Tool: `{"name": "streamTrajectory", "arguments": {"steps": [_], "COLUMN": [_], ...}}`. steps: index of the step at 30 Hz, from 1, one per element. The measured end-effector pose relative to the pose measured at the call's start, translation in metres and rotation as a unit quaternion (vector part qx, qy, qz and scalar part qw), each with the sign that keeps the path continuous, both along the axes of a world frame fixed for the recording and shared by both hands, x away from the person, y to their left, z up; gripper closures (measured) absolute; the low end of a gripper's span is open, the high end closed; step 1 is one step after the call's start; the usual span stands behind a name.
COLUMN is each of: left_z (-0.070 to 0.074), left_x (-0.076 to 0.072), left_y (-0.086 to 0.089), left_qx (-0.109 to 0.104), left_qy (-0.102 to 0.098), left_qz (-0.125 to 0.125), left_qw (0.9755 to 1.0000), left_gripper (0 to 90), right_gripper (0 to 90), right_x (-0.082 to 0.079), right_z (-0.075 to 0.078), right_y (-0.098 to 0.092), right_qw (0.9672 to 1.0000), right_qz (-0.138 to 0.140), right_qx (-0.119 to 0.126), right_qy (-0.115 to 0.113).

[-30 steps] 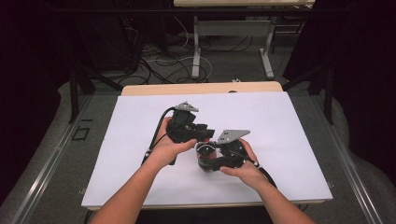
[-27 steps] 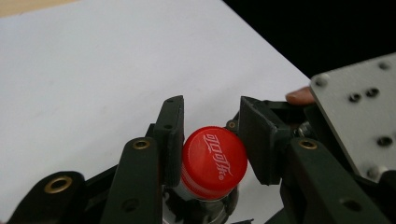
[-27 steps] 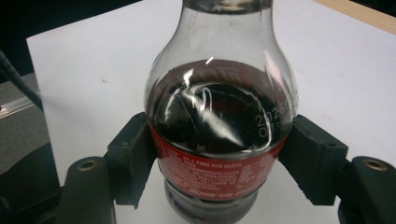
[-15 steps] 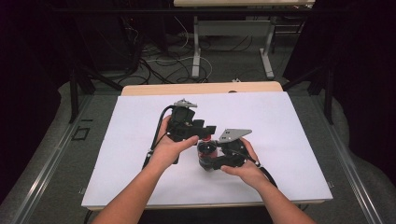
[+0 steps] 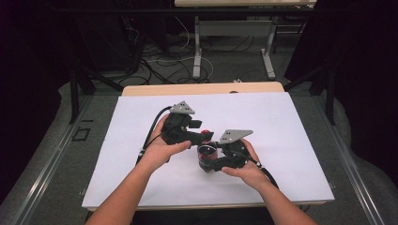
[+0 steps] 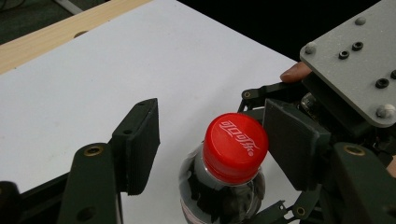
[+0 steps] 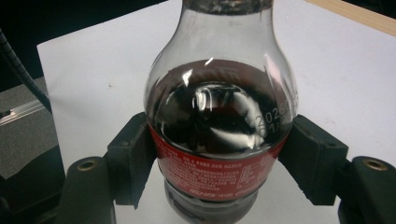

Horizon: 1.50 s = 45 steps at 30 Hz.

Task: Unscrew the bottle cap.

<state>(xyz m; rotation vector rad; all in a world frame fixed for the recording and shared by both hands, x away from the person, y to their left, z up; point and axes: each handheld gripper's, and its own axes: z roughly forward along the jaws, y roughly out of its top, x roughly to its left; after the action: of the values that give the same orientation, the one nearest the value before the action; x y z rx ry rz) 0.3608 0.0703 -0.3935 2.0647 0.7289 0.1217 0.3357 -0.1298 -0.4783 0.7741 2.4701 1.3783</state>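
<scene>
Clamping the bottle (image 7: 219,135) w/ your right gripper (image 7: 224,154) works (slick, stiff plastic); left gripper (image 6: 205,154), just been opening, straddles the cap (image 6: 236,147) without pinching.

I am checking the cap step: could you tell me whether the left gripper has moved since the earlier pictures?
Yes. The left gripper, jaws just opening around the red cap, shifted slightly toward the table's wooden far edge.

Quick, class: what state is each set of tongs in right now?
Left tongs: open, just opening around the red cap.
Right tongs: closed on the cola bottle.
</scene>
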Motion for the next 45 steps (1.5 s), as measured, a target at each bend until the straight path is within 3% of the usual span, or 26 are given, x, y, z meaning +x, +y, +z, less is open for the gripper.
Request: {"name": "streamTrajectory", "arguments": {"steps": [4,12,17,20,23,27,29,30,31,36,38,40,45], "left_z": [-0.002,-0.001,0.001,0.003,0.004,0.006,0.007,0.007,0.008,0.011,0.011,0.009,0.005], "left_x": [0.003,0.001,-0.001,-0.004,-0.006,-0.008,-0.006,-0.006,-0.005,-0.003,-0.002,-0.002,-0.001], "left_y": [-0.001,-0.009,-0.013,-0.016,-0.02,-0.023,-0.021,-0.021,-0.019,-0.01,-0.006,-0.005,-0.003], "left_qx": [-0.011,-0.01,-0.004,-0.003,-0.005,-0.003,-0.005,-0.015,-0.015,-0.021,-0.018,-0.011,0.003], "left_qy": [0.009,0.02,0.034,0.062,0.076,0.084,0.078,0.074,0.062,0.037,0.017,0.007,0.003], "left_qz": [-0.004,-0.012,0.031,0.074,0.108,0.129,0.113,0.109,0.098,0.055,0.035,0.022,-0.007], "left_qw": [0.9999,0.9997,0.999,0.9954,0.9912,0.9881,0.9905,0.9911,0.9931,0.9976,0.9991,0.9997,1.0], "left_gripper": [40.6,61.1,61.6,61.9,62.1,62.1,61.5,58.4,53.5,43.9,39.7,38.1,38.1], "right_gripper": [30.7,30.7,30.7,30.7,30.7,30.7,30.7,30.7,30.7,30.7,30.7,30.7,30.7], "right_x": [-0.001,-0.001,-0.001,-0.002,-0.001,-0.001,-0.001,-0.001,0.0,-0.001,0.0,0.0,-0.001], "right_z": [0.0,-0.002,-0.001,-0.002,-0.002,-0.002,-0.002,-0.001,-0.001,0.001,0.0,0.001,0.0], "right_y": [0.001,0.002,0.001,0.002,0.002,0.002,0.002,0.001,0.001,-0.002,-0.001,-0.001,0.0], "right_qw": [1.0,1.0,1.0,0.9999,0.9999,0.9999,0.9999,0.9999,0.9999,0.9999,0.9999,0.9999,1.0], "right_qz": [0.002,0.0,-0.007,-0.009,-0.009,-0.012,-0.011,-0.009,-0.011,-0.01,-0.011,-0.006,-0.003], "right_qx": [-0.002,-0.003,-0.004,-0.006,-0.008,-0.009,-0.005,-0.006,-0.002,-0.006,0.001,-0.001,0.002], "right_qy": [0.001,0.001,0.006,0.006,0.003,0.007,0.003,0.003,-0.001,0.01,0.004,0.011,0.002]}}
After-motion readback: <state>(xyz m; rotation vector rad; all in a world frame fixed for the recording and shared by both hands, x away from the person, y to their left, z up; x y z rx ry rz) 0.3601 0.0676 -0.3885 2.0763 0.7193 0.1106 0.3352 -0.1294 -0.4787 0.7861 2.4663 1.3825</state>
